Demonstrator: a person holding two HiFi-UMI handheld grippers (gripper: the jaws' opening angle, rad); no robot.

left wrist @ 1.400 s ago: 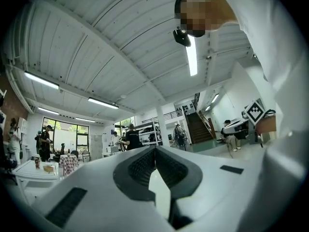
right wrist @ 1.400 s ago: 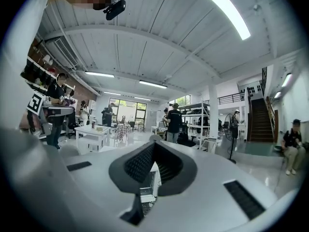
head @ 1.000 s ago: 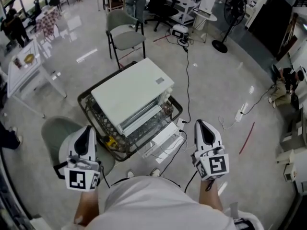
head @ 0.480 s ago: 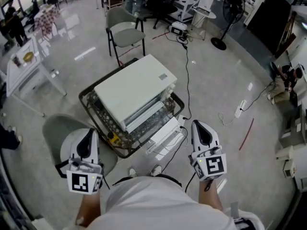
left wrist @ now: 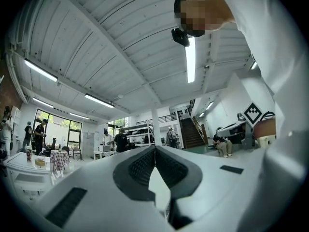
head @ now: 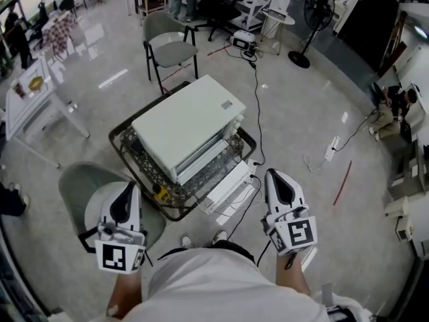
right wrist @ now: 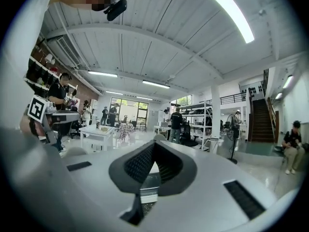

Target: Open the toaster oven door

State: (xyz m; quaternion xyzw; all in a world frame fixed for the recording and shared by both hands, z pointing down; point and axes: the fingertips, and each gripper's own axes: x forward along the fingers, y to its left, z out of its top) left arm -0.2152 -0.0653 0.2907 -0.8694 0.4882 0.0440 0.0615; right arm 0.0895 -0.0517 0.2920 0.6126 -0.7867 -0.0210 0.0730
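Your white right gripper [head: 276,178] now sits slightly nearer the white box-shaped metal toaster oven [head: 188,123] at frame centre, while it and your white left gripper [head: 125,188] stay pinched closed and empty, the door seemingly unopened.

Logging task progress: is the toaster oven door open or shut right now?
Shut. In the head view the door stands flush against the front of the toaster oven.

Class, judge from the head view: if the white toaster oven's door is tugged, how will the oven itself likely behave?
The toaster oven looks boxy, rigid and broad-based, so it probably won't tip. It seems to sit loose on a small table with a glossy-looking top, so it may slide toward the pull.
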